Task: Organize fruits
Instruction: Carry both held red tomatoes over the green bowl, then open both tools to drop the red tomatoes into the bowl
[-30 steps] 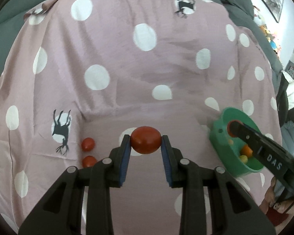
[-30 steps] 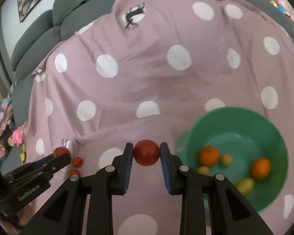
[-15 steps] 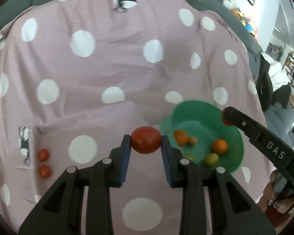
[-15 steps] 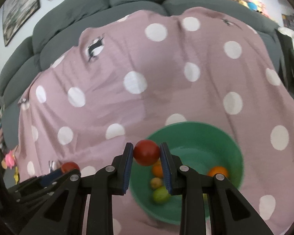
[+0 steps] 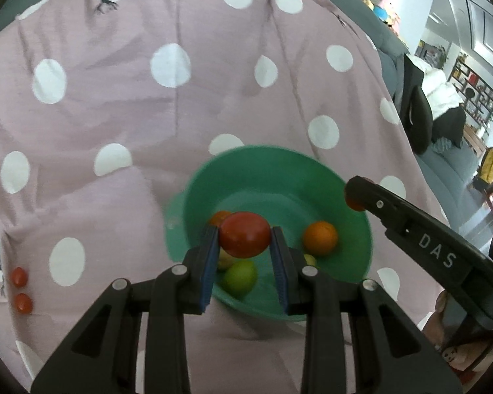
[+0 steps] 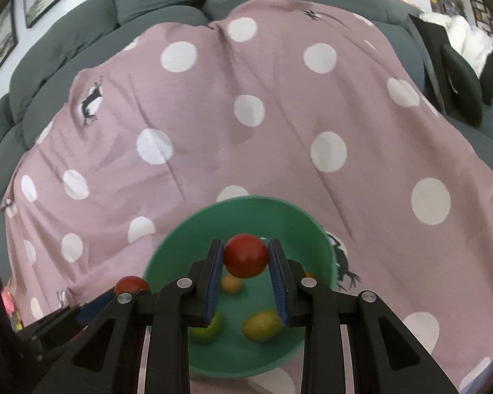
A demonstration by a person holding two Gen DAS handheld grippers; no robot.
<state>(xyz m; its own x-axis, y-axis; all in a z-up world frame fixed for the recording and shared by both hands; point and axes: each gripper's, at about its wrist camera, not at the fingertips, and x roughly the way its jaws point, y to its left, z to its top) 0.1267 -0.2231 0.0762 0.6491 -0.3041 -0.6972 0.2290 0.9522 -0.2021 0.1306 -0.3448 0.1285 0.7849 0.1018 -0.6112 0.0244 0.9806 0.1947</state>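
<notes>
Two grippers, each clamped on a red tomato, both held above the green bowl (image 5: pixel 351 256). Left gripper (image 5: pixel 245 256): blue-padded fingers pressed on either side of a large tomato (image 5: pixel 245 239), which hangs over the near-left part of the bowl's inside. Right gripper (image 6: pixel 246 274): closed the same way on a second tomato (image 6: pixel 246 255), over the middle of the bowl in its own view. From the left camera, the right gripper shows as a black arm lettered "DAS", its tip over the bowl's right rim with a sliver of red at the end.

Bowl sits on a pink cloth with white dots (image 5: pixel 167 124), spread over a grey sofa (image 6: pixel 167 6). Inside the bowl: an orange (image 5: pixel 320 238) on the right side, a green lime (image 5: pixel 240 275) at the near side, a second orange fruit (image 5: pixel 217 217) partly hidden behind the left gripper's tomato, and a small yellowish fruit (image 6: pixel 232 283) seen between the right gripper's fingers. A yellow-green fruit (image 6: pixel 262 325) lies near the bowl's front wall in the right view.

Outside the bowl: two small red tomatoes (image 5: pixel 19 277) lie close together on the cloth, far left, well apart from the bowl.
</notes>
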